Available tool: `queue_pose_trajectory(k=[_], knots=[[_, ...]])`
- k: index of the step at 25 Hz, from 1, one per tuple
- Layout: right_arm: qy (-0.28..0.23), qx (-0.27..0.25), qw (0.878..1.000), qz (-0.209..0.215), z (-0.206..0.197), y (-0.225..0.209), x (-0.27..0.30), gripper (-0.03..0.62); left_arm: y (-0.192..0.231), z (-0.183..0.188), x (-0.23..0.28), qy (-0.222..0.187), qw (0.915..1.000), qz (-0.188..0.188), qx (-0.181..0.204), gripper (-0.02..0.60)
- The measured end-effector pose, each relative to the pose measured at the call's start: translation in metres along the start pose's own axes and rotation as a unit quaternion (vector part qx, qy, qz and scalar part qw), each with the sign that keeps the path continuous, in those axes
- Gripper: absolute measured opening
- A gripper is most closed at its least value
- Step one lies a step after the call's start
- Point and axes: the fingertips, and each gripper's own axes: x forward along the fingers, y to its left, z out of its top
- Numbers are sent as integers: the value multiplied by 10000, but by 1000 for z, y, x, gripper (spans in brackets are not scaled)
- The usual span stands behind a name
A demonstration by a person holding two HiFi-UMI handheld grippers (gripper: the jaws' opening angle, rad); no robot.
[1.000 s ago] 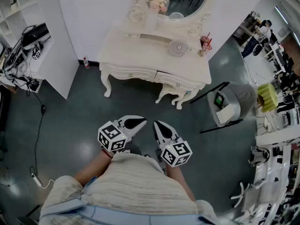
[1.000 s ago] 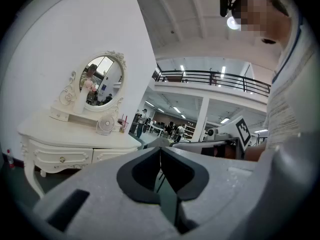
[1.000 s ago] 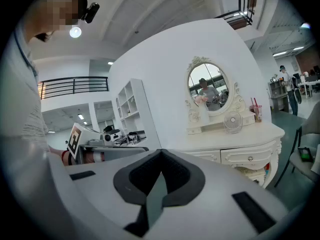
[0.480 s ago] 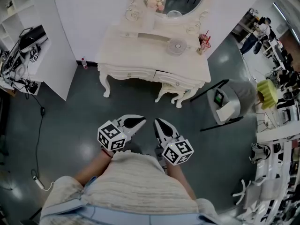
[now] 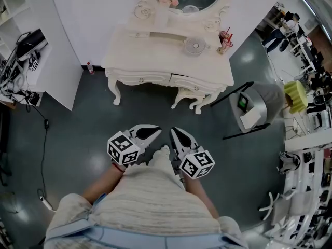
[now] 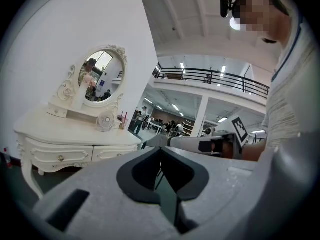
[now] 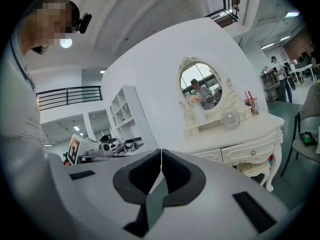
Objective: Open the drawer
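With your left gripper (image 5: 154,133) and right gripper (image 5: 175,134) both clenched empty, aim for the dressing-table drawer (image 5: 184,84) — pinch its small, probably slippery knob (image 5: 196,87); it likely slides lightly.

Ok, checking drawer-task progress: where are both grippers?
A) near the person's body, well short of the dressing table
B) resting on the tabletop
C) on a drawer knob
A: the left gripper and right gripper sit by the person's torso, with floor showing between them and the dressing table.
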Motion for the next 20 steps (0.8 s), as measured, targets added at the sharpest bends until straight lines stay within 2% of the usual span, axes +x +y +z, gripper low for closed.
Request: queue_pose_trajectory(k=[8, 20], knots=[[144, -115, 9998, -63, 7, -35, 20, 9, 26, 4, 29, 89, 9999, 8, -115, 14], [267, 63, 9995, -159, 29, -131, 64, 9, 87, 12, 107, 217, 9992, 90, -327, 14]])
